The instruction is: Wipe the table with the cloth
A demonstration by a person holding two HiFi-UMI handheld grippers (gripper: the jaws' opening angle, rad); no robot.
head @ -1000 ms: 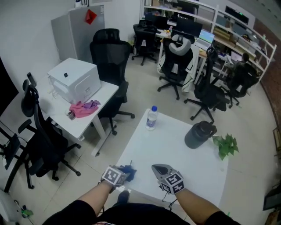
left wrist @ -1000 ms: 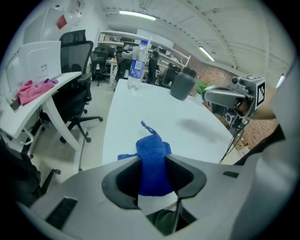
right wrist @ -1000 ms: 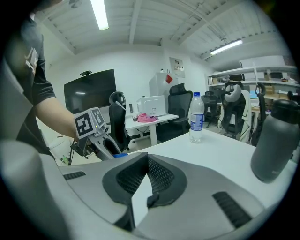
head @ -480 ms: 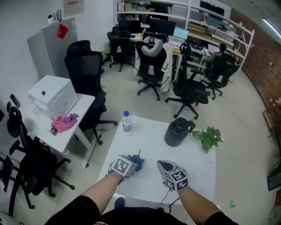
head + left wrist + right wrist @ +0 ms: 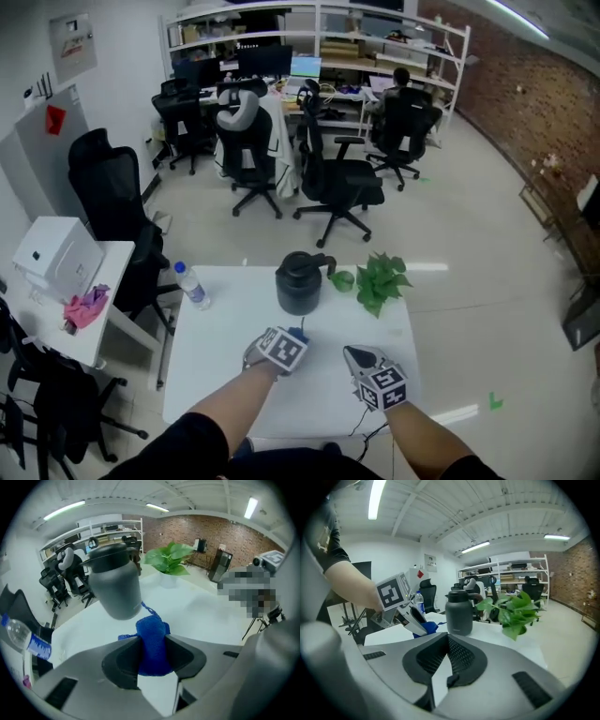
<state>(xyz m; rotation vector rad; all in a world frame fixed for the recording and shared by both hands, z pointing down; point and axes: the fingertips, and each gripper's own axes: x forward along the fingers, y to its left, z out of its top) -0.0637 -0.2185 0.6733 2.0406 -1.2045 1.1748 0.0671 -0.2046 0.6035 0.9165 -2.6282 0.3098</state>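
Fuzzy blue cloth (image 5: 152, 641), smooth matt white table (image 5: 225, 333), matt dark-grey jug (image 5: 300, 286)

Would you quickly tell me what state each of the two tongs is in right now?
Left tongs: closed on the blue cloth.
Right tongs: closed, with nothing between them.
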